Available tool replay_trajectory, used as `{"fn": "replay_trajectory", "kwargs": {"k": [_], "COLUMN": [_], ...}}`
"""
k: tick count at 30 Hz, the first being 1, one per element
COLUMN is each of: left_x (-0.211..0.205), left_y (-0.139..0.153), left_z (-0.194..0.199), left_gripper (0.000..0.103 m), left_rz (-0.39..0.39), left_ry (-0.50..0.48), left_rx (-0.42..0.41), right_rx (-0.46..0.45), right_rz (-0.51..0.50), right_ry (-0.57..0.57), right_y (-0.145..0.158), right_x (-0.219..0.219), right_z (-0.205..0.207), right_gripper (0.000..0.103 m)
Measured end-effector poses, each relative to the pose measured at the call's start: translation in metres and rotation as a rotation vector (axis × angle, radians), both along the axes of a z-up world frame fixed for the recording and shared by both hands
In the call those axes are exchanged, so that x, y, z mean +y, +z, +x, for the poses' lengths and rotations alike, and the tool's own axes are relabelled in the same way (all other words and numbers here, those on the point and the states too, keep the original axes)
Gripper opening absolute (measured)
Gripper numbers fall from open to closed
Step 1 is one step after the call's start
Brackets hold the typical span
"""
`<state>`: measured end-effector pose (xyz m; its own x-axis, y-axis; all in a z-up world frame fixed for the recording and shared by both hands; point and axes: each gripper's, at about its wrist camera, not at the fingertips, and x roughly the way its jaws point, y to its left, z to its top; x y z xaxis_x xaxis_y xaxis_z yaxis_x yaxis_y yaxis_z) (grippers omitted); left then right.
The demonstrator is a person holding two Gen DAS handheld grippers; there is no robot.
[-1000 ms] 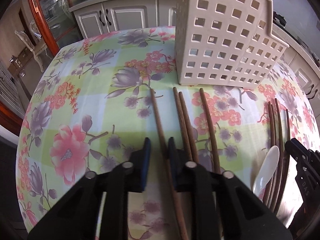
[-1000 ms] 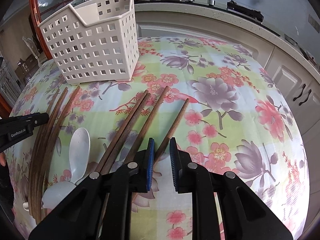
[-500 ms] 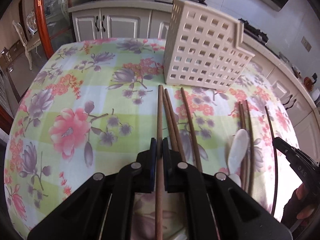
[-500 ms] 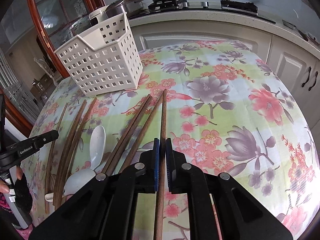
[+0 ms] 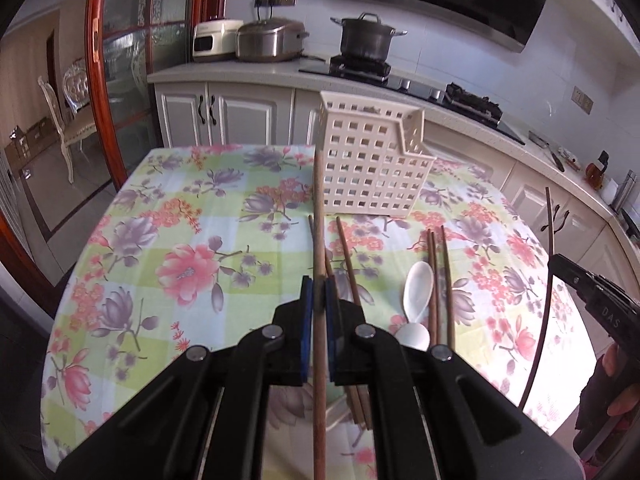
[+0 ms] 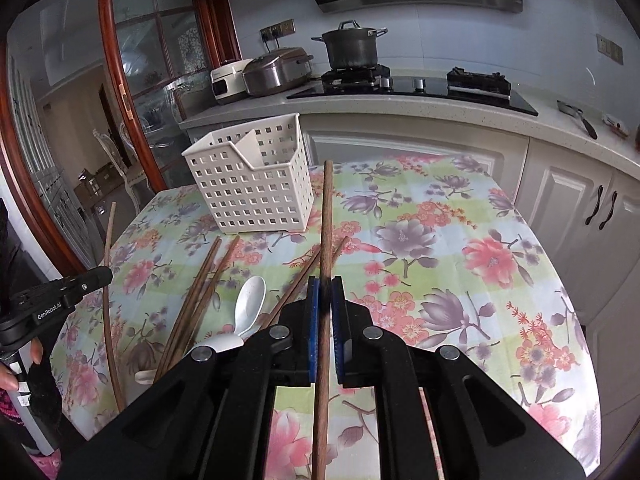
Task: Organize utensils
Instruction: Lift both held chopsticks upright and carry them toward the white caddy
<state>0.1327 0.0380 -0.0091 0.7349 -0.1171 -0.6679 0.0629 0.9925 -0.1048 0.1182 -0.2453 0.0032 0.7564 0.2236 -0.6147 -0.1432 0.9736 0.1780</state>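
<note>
Left gripper (image 5: 319, 300) and right gripper (image 6: 325, 296) each clench one long brown wooden chopstick (image 5: 318, 216); steer tips into the upper-centre perforated white plastic basket (image 6: 256, 184).

Dark pot (image 6: 352, 49) on stove (image 6: 412, 86); rice cooker (image 5: 270, 39) on counter; floral tablecloth (image 6: 440, 248); chair (image 5: 66, 120) behind glass door.

Tablecloth (image 6: 440, 248): pale green, blue and white checks with pink and purple flowers. Utensil basket (image 6: 256, 192): cream, square-holed. Chopsticks (image 6: 326, 232): dark brown wood. Spoon (image 6: 249, 304): white. Gripper pads (image 6: 314, 320): blue on black fingers. Cabinets (image 6: 560, 208): white, black handles.
</note>
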Motion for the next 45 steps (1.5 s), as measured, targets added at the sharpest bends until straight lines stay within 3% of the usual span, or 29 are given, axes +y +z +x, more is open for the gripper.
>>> {"fn": "replay_trajectory", "kwargs": {"k": [20,32,45], "left_x": [-0.023,-0.032,-0.041], "left_y": [0.036,0.053,0.068], "left_z": [-0.086,-0.1,-0.074], "left_gripper": [0.006,0.006,0.006], "left_rz": [0.07,0.072,0.083], "left_ry": [0.031,0.029,0.015], "left_rx": [-0.255,-0.368,-0.437], "right_rx": [-0.189,-0.248,-0.291], "right_rz": [-0.045,-0.045,-0.064], "right_ry": [0.061,0.076,0.103], "right_y": [0.04,0.049,0.063], "right_x": [0.018,0.026,0.039], "right_z": [-0.065,-0.072,-0.04], "right_gripper": [0.009,0.009,0.009]}}
